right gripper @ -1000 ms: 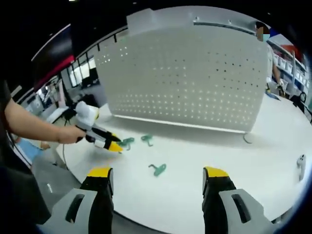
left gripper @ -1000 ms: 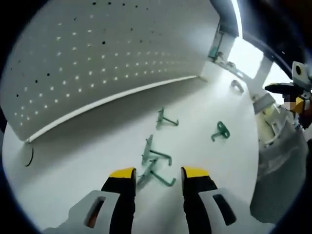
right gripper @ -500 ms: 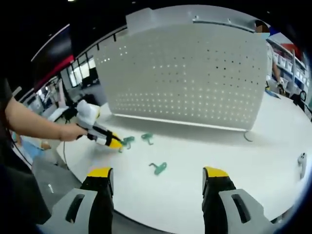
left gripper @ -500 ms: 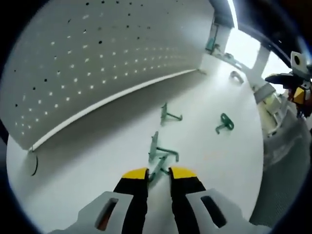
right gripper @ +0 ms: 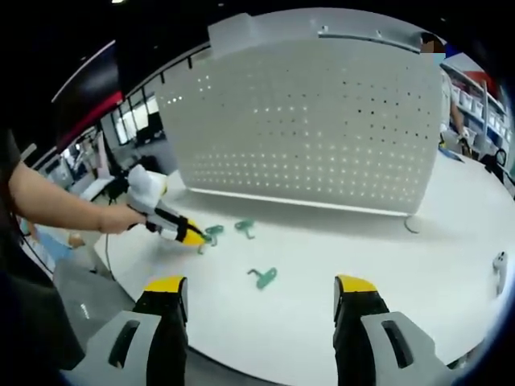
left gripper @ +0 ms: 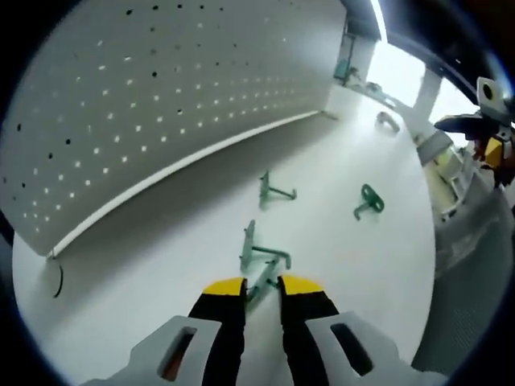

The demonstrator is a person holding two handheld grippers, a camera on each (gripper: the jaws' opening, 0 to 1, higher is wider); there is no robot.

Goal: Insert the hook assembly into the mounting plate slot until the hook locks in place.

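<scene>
Yellow-tipped fingers [left gripper: 228, 291] of the left gripper [left gripper: 263, 288] stand drawn close, pinching the near end of a green hook [left gripper: 259, 279] that lies on the white counter [left gripper: 153, 265]; its long axis runs from the tips toward 12 o'clock in the left gripper view, so the piece points straight ahead along the jaws; whether it is already lifted off the counter I cannot tell. Just beyond it, at 12 o'clock, a second hook [left gripper: 258, 249] stands with its plate on edge, touching or nearly touching the held one; a third hook [left gripper: 274, 190] sits farther on at 12 o'clock, toward the perforated mounting plate [left gripper: 153, 104], and a fourth hook [left gripper: 368, 201] lies apart at 2 o'clock. The plate rises upright along the far edge of the counter, from 9 to 1 o'clock, well apart from the tips; the coming move, as I judge it, is a lift and carry forward to one of its slots, with care not to drag the neighbour along.

The right gripper [right gripper: 261, 293] hovers off the counter's near edge, its fingers [right gripper: 166, 288] spread wide on nothing; in the right gripper view the left gripper shows at 9 o'clock among the hooks, clearly the nearer hand.
</scene>
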